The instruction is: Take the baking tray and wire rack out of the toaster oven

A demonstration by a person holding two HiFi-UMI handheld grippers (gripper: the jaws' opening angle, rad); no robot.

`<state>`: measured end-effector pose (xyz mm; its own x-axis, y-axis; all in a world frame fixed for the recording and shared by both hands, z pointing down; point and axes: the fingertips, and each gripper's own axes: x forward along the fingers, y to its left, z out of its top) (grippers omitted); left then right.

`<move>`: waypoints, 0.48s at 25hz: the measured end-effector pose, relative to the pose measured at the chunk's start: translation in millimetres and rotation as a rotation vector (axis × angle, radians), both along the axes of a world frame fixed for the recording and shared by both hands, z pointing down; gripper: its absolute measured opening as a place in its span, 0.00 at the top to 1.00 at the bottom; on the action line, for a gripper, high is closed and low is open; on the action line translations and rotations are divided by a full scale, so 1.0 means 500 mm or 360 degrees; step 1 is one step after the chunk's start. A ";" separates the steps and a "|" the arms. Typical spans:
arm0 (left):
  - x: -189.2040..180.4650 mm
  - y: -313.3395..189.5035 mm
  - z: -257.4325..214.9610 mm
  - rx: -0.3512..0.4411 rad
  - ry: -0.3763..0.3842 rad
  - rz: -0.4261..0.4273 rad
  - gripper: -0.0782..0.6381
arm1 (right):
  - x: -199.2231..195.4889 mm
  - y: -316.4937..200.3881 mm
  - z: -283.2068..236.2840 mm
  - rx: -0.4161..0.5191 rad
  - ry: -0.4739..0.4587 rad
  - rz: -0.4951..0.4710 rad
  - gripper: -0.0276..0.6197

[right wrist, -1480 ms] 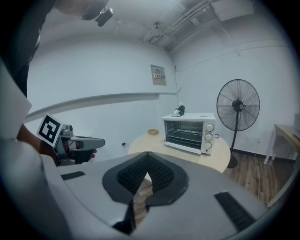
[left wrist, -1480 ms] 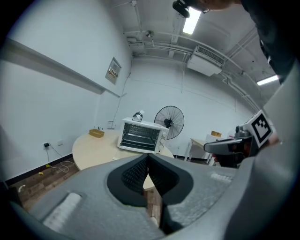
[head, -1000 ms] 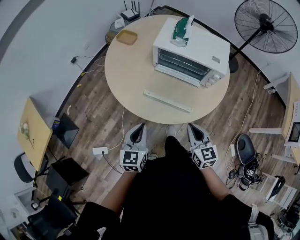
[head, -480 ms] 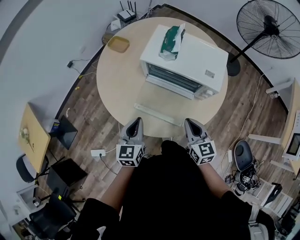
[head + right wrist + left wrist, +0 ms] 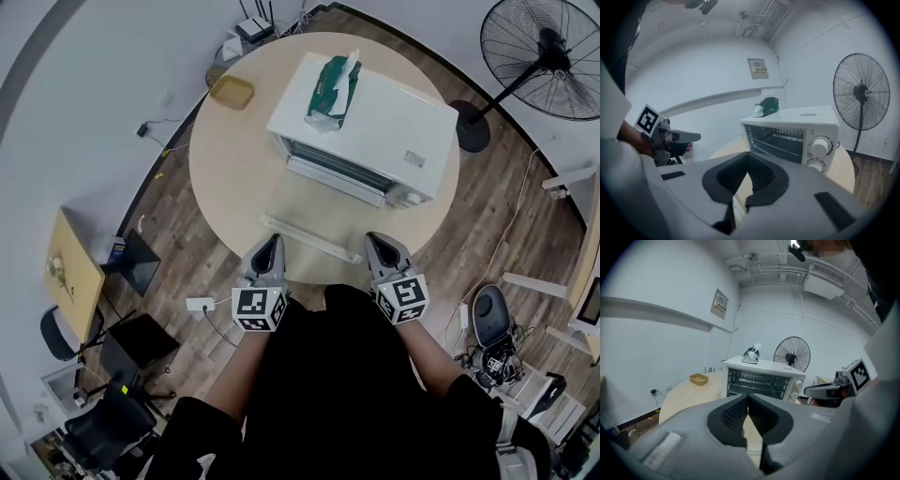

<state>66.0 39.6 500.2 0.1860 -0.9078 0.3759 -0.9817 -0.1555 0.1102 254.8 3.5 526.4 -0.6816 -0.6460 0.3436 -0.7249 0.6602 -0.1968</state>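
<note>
A: You're standing at the near edge of the round worktop [image 5: 234, 169]. The toaster oven [image 5: 375, 122] sits on its far half, facing you.

B: Its door [image 5: 314, 202] already lies folded down flat toward you, so the mouth is open.

A: Nothing has come out yet, though. The wire rack [image 5: 780, 147] is inside, across the middle of the cavity. As for the baking tray, I can't single it out in there from any view.

B: Your left tongs [image 5: 271, 241] and right tongs [image 5: 377, 241] are both pinched together with nothing between them. They're side by side over the worktop's near edge, just short of the door's front bar.

A: So I'd judge all the pulling is ahead of you. Spread the tongs, reach past the door, draw out the rack and the tray, and set them on bare worktop.
</note>
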 end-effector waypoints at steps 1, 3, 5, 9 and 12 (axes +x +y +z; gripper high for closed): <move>0.002 -0.003 0.003 -0.0006 -0.0002 -0.0001 0.87 | 0.003 -0.004 0.006 -0.0009 0.0000 0.0003 0.95; 0.006 -0.007 0.009 -0.0019 -0.0009 0.0005 0.87 | 0.009 -0.010 0.017 -0.0022 0.0003 0.0013 0.95; 0.012 -0.012 0.014 -0.0027 -0.0014 0.0015 0.86 | 0.017 -0.016 0.025 -0.0023 0.0014 0.0025 0.95; 0.020 -0.025 0.016 -0.0031 0.0016 0.0032 0.87 | 0.025 -0.020 0.029 -0.0045 -0.0036 0.0054 0.95; 0.021 -0.047 0.019 -0.0025 0.0073 0.0034 0.86 | 0.021 -0.024 0.034 -0.0054 -0.0059 0.0053 0.95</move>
<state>76.5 16.2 509.8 0.2226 -0.8975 0.3807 -0.9720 -0.1743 0.1574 265.5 -8.3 543.6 -0.6726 -0.6570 0.3405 -0.7381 0.6282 -0.2461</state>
